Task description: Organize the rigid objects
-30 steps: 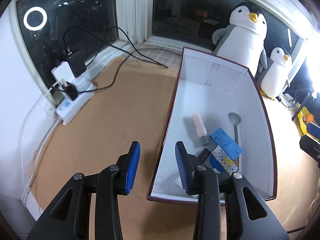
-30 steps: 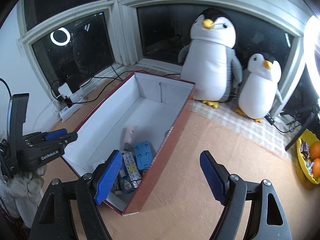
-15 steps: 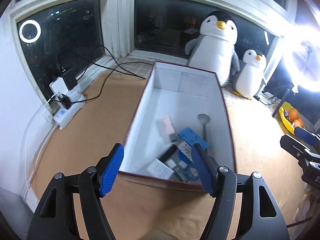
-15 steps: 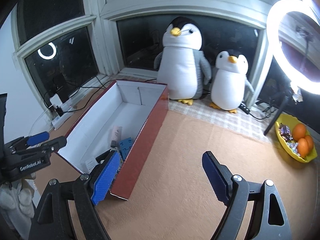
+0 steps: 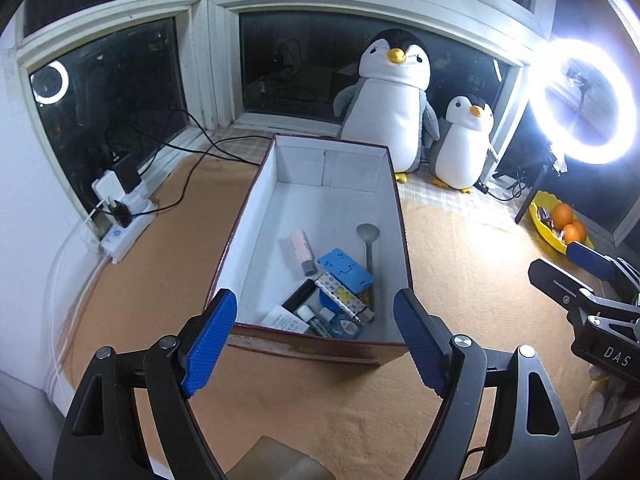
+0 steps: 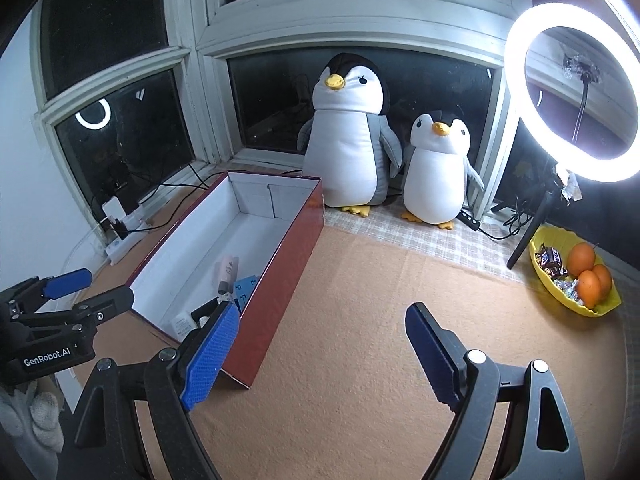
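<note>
Small rigid items — pink tube (image 5: 301, 251), blue plastic plate (image 5: 346, 270), grey spoon (image 5: 368, 240), patterned case (image 5: 342, 295) — lie heaped at the near end of the red box (image 5: 256, 184), just ahead of the left gripper (image 5: 316, 338). Its jaws have just been opening; nothing between them. Right gripper (image 6: 320, 354) also spread and empty, over bare mat (image 6: 360, 320) beside the box. Risk: reaching back in could snag the near wall and shift the box.
</note>
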`<state>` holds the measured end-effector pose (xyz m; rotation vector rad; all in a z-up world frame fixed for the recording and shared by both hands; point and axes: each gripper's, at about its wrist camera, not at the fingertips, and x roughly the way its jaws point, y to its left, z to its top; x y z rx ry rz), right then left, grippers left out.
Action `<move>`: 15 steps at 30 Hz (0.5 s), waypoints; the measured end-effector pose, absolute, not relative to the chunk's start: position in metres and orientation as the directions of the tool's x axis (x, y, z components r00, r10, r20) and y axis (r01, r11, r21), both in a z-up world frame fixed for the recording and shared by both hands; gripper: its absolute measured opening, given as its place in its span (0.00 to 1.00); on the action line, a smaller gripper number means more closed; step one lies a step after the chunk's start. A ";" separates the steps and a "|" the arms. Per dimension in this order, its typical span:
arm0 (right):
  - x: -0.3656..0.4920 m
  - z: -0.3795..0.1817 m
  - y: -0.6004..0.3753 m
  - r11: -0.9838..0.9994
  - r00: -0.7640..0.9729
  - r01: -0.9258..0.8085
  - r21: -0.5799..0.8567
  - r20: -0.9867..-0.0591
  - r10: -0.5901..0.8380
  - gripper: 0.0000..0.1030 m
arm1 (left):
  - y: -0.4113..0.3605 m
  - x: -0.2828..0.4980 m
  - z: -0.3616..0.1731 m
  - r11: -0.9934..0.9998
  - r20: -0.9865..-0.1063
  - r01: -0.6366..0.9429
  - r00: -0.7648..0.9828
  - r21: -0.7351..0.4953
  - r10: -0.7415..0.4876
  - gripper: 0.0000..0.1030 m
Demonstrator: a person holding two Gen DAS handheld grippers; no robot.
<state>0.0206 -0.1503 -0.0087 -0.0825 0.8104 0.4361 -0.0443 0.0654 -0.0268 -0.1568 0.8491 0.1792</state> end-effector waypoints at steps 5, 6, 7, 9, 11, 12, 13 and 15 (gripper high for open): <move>0.018 -0.007 -0.150 0.906 0.609 -0.414 0.091 -0.712 0.350 0.80 | 0.062 -0.050 -0.023 0.975 -0.750 -0.216 0.653 -0.056 0.102 0.79; 0.017 -0.006 -0.150 0.905 0.609 -0.415 0.091 -0.711 0.351 0.80 | 0.061 -0.051 -0.022 0.975 -0.749 -0.217 0.654 -0.056 0.103 0.79; 0.017 -0.006 -0.150 0.905 0.609 -0.415 0.091 -0.711 0.351 0.80 | 0.062 -0.051 -0.021 0.974 -0.748 -0.219 0.655 -0.056 0.104 0.79; 0.017 -0.006 -0.150 0.905 0.609 -0.416 0.091 -0.711 0.351 0.80 | 0.062 -0.052 -0.021 0.973 -0.749 -0.222 0.654 -0.057 0.105 0.79; 0.016 -0.006 -0.150 0.906 0.610 -0.414 0.090 -0.711 0.350 0.80 | 0.063 -0.053 -0.021 0.972 -0.750 -0.226 0.653 -0.058 0.107 0.79; 0.017 -0.006 -0.150 0.905 0.610 -0.415 0.091 -0.711 0.351 0.80 | 0.063 -0.054 -0.021 0.972 -0.750 -0.227 0.653 -0.058 0.107 0.79; 0.017 -0.006 -0.150 0.905 0.609 -0.415 0.091 -0.711 0.351 0.80 | 0.063 -0.053 -0.021 0.972 -0.751 -0.228 0.652 -0.059 0.108 0.79; 0.017 -0.006 -0.151 0.905 0.610 -0.415 0.091 -0.711 0.351 0.81 | 0.064 -0.054 -0.021 0.971 -0.750 -0.229 0.653 -0.060 0.108 0.79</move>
